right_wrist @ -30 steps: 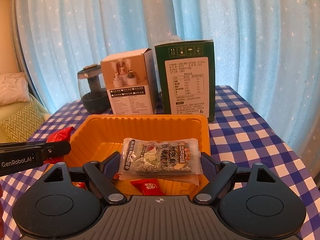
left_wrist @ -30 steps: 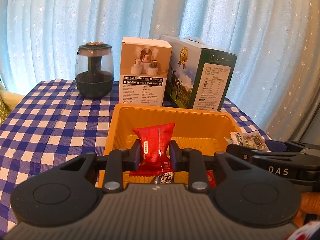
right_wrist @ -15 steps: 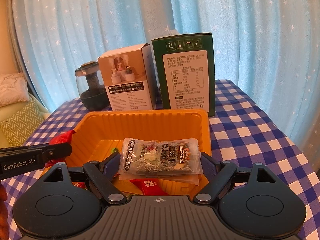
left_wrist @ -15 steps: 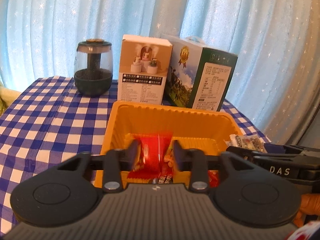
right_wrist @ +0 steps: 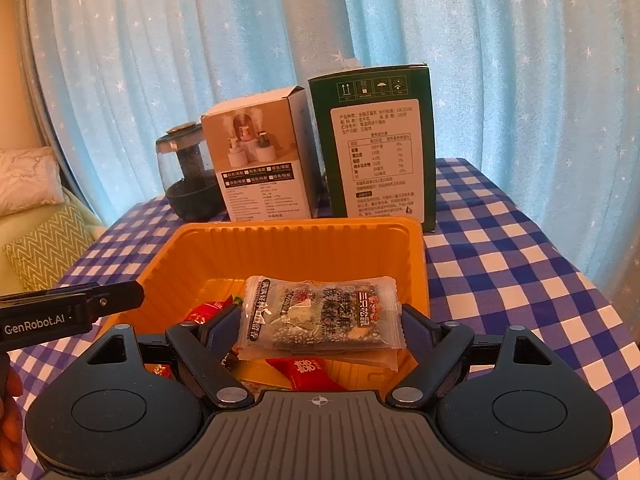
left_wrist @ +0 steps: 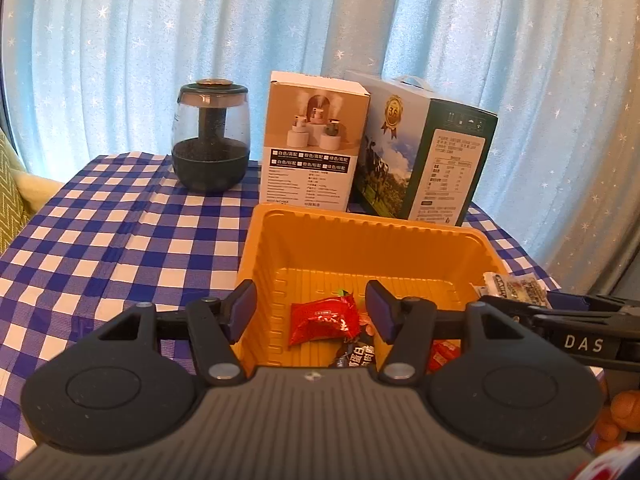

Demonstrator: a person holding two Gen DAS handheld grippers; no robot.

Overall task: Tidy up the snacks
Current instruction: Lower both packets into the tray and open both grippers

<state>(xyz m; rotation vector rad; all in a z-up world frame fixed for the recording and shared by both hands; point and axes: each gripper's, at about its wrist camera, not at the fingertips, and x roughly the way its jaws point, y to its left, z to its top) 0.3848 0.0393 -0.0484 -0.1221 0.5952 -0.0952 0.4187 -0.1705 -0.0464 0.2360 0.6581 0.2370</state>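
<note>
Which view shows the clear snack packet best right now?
Right wrist: the clear snack packet fills the frame's middle, label readable, clamped between the jaws. Left wrist shows only one end past the orange tray rim.

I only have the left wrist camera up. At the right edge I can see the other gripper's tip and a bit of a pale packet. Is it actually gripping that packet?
Observer: Yes. In the right wrist view the right gripper is shut on the clear snack packet, with a pad pressing on each short end.
Operator: Is the packet over the tray or off to one side?
Observer: It appears to be over the tray. The packet is held level in front of the inside of the orange tray, and a red packet lies in the tray just beneath it.
</note>
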